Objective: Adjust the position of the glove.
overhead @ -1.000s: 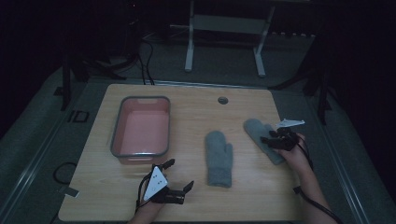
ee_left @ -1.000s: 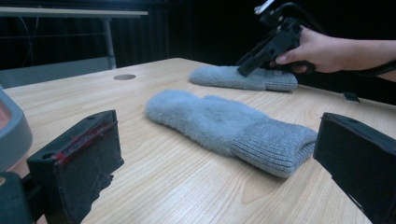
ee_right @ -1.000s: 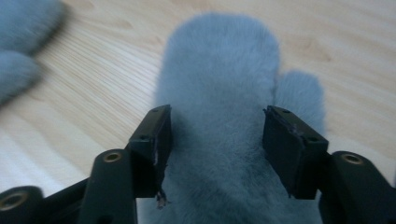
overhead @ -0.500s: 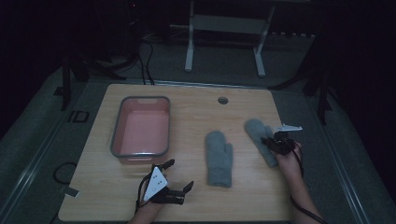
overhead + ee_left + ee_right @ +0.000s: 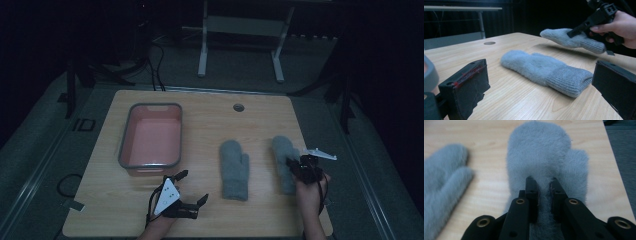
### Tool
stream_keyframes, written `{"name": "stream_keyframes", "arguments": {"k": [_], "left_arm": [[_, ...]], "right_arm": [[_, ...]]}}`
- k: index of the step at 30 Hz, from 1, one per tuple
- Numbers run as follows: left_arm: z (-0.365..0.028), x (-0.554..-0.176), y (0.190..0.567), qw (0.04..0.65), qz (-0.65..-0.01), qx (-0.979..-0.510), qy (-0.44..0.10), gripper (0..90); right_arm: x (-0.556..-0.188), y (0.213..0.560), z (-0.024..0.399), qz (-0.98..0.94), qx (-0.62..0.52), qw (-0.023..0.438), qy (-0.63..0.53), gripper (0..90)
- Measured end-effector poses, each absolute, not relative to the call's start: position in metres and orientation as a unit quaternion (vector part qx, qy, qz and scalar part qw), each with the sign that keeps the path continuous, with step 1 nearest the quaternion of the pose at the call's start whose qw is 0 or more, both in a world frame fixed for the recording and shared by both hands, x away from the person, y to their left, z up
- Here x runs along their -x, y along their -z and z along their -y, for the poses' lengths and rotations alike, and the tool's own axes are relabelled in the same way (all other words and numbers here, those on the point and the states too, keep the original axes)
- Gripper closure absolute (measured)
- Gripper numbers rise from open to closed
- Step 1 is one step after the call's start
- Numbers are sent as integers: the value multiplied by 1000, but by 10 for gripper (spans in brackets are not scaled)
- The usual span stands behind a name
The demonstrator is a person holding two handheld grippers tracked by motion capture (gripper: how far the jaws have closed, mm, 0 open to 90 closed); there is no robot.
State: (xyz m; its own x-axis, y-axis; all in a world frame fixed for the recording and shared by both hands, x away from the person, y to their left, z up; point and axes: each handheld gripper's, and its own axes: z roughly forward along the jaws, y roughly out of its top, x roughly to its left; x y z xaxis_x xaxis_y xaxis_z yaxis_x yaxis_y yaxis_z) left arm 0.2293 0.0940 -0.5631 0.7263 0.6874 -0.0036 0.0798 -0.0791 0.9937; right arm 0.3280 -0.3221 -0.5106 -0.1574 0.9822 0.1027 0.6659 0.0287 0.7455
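Two grey mittens are on the wooden table. The left mitten (image 5: 234, 169) (image 5: 541, 67) (image 5: 444, 177) lies flat at mid-table. My right gripper (image 5: 296, 166) (image 5: 542, 182) (image 5: 574, 33) is shut on the right mitten (image 5: 281, 149) (image 5: 541, 150) (image 5: 564, 37), pinching its fabric near the cuff. In the left gripper view this mitten hangs a little above the table, with a shadow under it. My left gripper (image 5: 192, 186) (image 5: 541, 72) rests open near the front edge. It faces the flat mitten, and there is nothing between its jaws.
A pink tray with a grey rim (image 5: 123, 150) stands empty at the left of the table. A round cable hole (image 5: 238, 107) sits near the far edge. The table's right edge runs close beside the held mitten.
My right hand has drawn back toward the front edge, taking the right mitten with it and raising it slightly. The left gripper and the other mitten have stayed put.
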Motion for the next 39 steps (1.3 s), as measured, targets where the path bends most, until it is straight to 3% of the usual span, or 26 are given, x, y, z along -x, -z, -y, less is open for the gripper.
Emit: {"name": "stream_keyframes", "arguments": {"k": [12, 20, 24, 27, 30, 36, 39], "left_arm": [[-92, -230, 562, 621, -270, -695, -244, 11], [-94, -229, 561, 622, -271, -694, -243, 11], [-94, -229, 561, 620, -272, -695, -240, 11], [-94, -229, 562, 620, -272, -696, -239, 11], [-93, -229, 562, 619, -273, -697, -238, 11], [-94, -229, 562, 619, -275, -697, -236, 11], [-95, -228, 562, 619, -273, -697, -237, 11]], "right_arm": [[-334, 531, 311, -684, -616, 234, -313, 767], [-334, 524, 318, -690, -599, 223, -339, 453], [-330, 515, 321, -703, -579, 231, -342, 384], [-329, 514, 323, -716, -562, 239, -339, 444], [-331, 520, 324, -724, -564, 216, -333, 439], [-335, 543, 318, -718, -584, 241, -293, 436], [-334, 547, 315, -716, -581, 247, -298, 558]]}}
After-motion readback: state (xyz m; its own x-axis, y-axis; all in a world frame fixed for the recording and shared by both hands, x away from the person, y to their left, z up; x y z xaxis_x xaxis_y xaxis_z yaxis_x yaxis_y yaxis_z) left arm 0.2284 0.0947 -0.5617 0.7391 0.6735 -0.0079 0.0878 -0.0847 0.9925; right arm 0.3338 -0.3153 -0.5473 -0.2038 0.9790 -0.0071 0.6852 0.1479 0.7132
